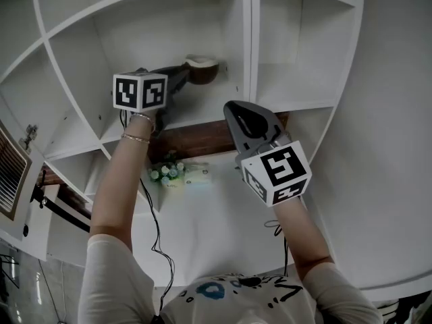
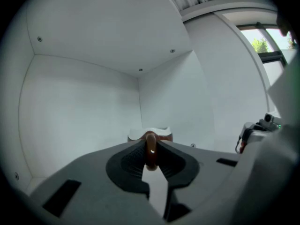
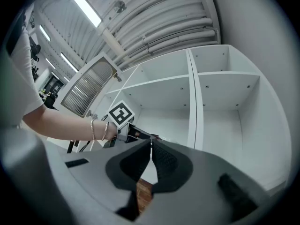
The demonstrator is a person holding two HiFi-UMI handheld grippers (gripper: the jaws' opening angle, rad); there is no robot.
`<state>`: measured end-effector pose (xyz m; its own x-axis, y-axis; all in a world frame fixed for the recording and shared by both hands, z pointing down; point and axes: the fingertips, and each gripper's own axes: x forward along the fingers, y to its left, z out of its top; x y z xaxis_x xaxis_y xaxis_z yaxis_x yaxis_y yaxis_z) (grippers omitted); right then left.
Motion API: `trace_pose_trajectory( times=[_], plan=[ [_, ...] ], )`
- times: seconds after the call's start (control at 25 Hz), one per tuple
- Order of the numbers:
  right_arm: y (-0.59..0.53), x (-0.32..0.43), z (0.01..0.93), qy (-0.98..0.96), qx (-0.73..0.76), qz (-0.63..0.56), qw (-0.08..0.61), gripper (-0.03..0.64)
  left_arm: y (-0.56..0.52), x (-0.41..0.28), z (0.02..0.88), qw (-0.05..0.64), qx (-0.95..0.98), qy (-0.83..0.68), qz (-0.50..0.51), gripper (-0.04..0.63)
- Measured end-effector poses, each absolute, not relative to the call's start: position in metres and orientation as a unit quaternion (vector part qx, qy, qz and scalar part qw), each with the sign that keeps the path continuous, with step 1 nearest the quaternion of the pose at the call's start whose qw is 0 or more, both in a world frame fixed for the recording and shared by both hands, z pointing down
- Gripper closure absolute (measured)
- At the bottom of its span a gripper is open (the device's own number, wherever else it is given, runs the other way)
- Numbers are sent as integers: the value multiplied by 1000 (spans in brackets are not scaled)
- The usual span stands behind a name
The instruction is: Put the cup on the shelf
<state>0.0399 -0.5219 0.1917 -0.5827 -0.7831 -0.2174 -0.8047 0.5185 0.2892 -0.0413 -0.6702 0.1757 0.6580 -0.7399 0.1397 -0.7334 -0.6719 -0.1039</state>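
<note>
The left gripper (image 1: 183, 73) points into the white shelf (image 1: 247, 39), its 2 jaws pinched on the handle of the brown cup (image 1: 204, 69), low inside a compartment (touching its floor or not, I cannot tell). The cup looks rigid, glazed and breakable, so its thin handle is probably a slippery hold. The right gripper (image 1: 235, 108) hangs just outside the shelf, jaws together and empty.

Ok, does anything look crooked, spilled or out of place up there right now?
Nothing stands out. The left gripper holds the brown cup upright by its handle inside a compartment of the white shelf; nothing is spilled. The right gripper is shut and empty. Whether the cup touches the board is unclear.
</note>
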Motion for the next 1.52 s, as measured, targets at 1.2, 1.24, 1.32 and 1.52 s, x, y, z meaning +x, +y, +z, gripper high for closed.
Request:
trace_pose_trajectory(
  times=[1.2,1.24,1.32,1.52],
  plan=[
    [-504,19,217,898,-387,208,-13,589,-724,-29,222,-49,-891,386,-235,531],
    [-504,18,219,899,-385,208,-13,589,-724,-28,224,-53,-890,384,-238,531],
    [-503,15,220,900,-382,207,-15,589,-723,-27,227,-55,-890,378,-248,531],
    [-499,13,225,903,-378,204,-21,589,-713,-33,218,6,-886,388,-252,471]
  ],
)
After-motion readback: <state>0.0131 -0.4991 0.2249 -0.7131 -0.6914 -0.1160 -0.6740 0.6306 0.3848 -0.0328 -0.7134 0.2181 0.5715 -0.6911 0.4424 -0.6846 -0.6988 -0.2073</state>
